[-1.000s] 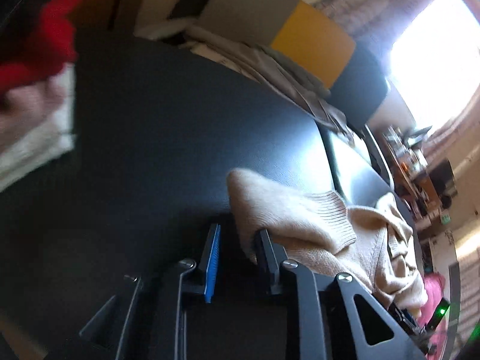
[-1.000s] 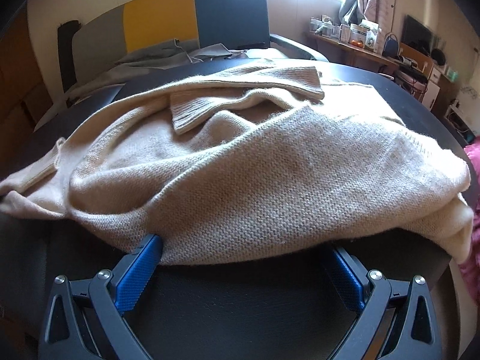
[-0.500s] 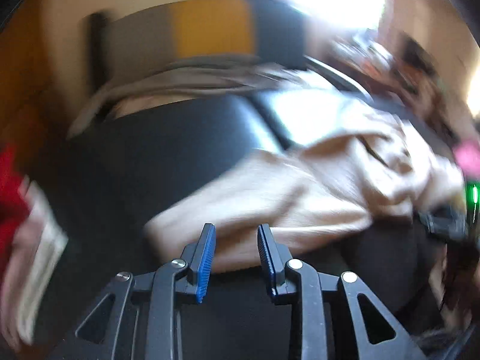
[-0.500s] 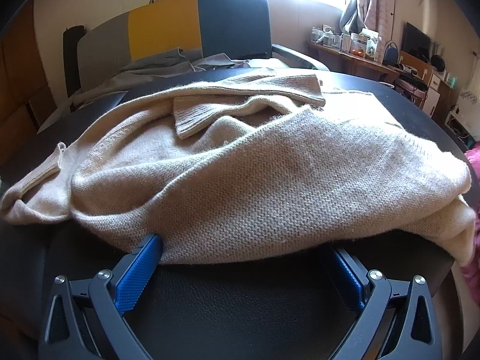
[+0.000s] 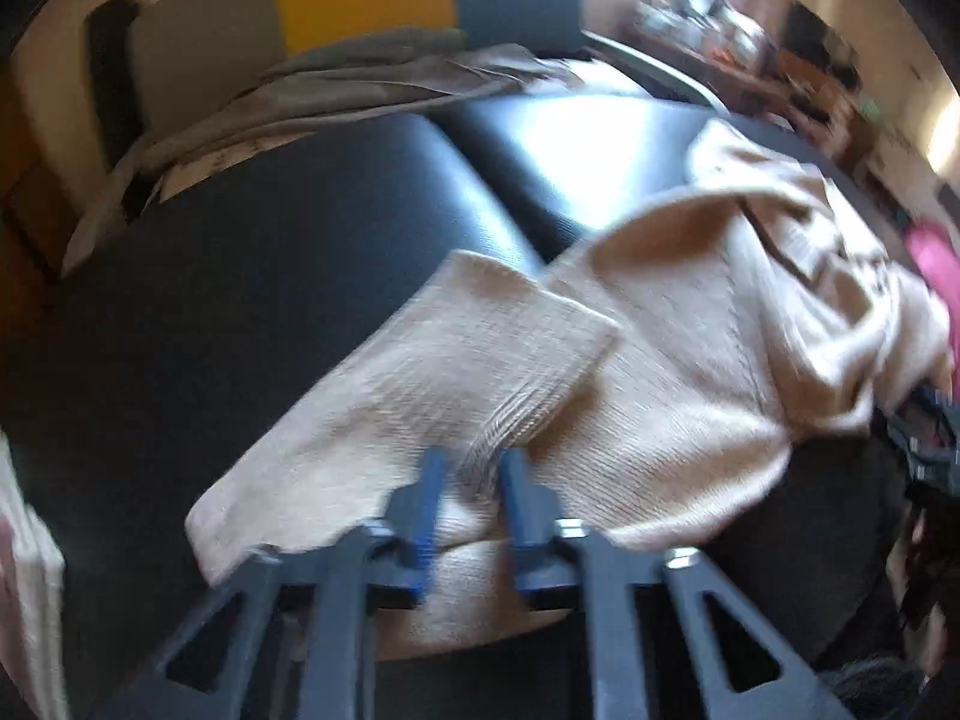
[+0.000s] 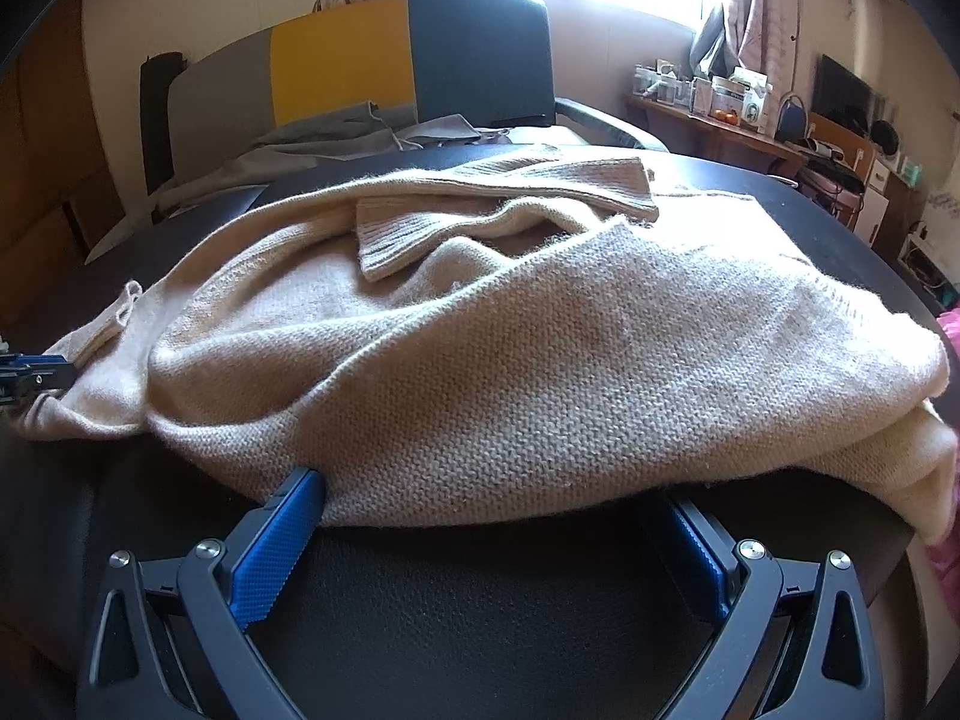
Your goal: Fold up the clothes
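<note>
A beige knit sweater (image 6: 540, 348) lies crumpled on the black table (image 6: 480, 630), with a ribbed cuff (image 6: 396, 234) folded over its top. My right gripper (image 6: 480, 498) stands wide open at the sweater's near edge, and the fabric bulges between its blue pads (image 6: 282, 534). In the blurred left wrist view, my left gripper (image 5: 473, 462) has its jaws close together on a fold of the sweater (image 5: 660, 396) beside a flat sleeve end (image 5: 480, 336). The left gripper (image 6: 30, 372) also shows at the sweater's far left end in the right wrist view.
A chair (image 6: 420, 54) with a yellow and dark back stands behind the table, and a grey garment (image 6: 336, 138) is draped over its seat. A pale folded pile (image 5: 24, 570) sits at the table's left. Something pink (image 5: 936, 264) lies right, near a cluttered desk (image 6: 732, 102).
My left gripper swung from the table's left side onto the sweater's sleeve end, and its jaws narrowed around the fabric. The right gripper stayed open at the sweater's near edge.
</note>
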The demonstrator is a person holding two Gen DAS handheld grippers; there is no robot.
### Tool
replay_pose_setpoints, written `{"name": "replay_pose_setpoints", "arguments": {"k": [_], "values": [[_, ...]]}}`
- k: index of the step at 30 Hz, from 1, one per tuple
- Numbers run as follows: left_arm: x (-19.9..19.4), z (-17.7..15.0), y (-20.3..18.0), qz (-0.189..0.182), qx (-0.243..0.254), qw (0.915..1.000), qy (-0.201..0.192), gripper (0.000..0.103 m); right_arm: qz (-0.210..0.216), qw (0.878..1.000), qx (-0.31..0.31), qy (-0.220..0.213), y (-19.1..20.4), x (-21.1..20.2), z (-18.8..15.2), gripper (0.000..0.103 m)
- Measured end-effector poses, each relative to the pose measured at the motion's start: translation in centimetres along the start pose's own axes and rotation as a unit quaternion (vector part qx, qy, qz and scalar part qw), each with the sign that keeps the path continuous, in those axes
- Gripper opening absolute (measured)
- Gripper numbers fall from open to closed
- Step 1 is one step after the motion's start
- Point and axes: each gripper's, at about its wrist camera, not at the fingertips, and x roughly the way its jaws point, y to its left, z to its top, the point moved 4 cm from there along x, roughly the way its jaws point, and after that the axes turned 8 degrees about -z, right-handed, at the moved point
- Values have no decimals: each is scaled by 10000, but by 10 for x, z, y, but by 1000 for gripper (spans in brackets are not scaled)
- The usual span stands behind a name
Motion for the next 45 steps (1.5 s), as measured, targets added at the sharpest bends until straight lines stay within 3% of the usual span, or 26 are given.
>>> {"name": "replay_pose_setpoints", "arguments": {"k": [4,7,11,15,18,21,24,27,29,32,34,37,41,45], "values": [[-32,-10,31,-331,-988,9924,-647,4,2,10000,1,-17,0,0,0,103],[-64,-30,56,-591,-1666,9779,-1116,4,-8,10000,-2,-15,0,0,0,103],[-96,-71,88,-556,-2369,9590,-1456,4,-24,10000,-3,-16,1,0,0,103],[-118,-122,113,-383,-2892,9449,-1487,4,-40,10000,1,-28,1,1,0,103],[-126,-148,121,-277,-3123,9393,-1390,4,-52,10000,8,-41,1,1,0,103],[-133,-172,126,-175,-3366,9324,-1307,13,-59,10000,12,-48,1,1,0,103],[-146,-190,133,-18,-3656,9215,-1311,15,-59,10000,9,-50,1,1,0,103],[-168,-195,132,201,-3696,9163,-1529,18,-62,10000,11,-58,1,0,0,103],[-177,-182,116,168,-3322,9289,-1630,20,-64,9999,10,-78,1,0,-1,103],[-166,-140,69,-240,-2304,9609,-1519,23,-73,9999,9,-98,2,0,-1,103],[-145,-107,35,-557,-1741,9728,-1421,23,-85,9999,16,-99,2,0,-1,103],[-100,-70,8,-680,-1364,9812,-1186,23,-73,10000,4,-57,2,0,0,103],[-43,-48,5,-645,-1563,9828,-748,23,80,9994,-185,297,0,-3,8,103],[-27,-46,16,-526,-1623,9833,-638,23,195,9973,-686,-184,5,-30,34,103]]}}
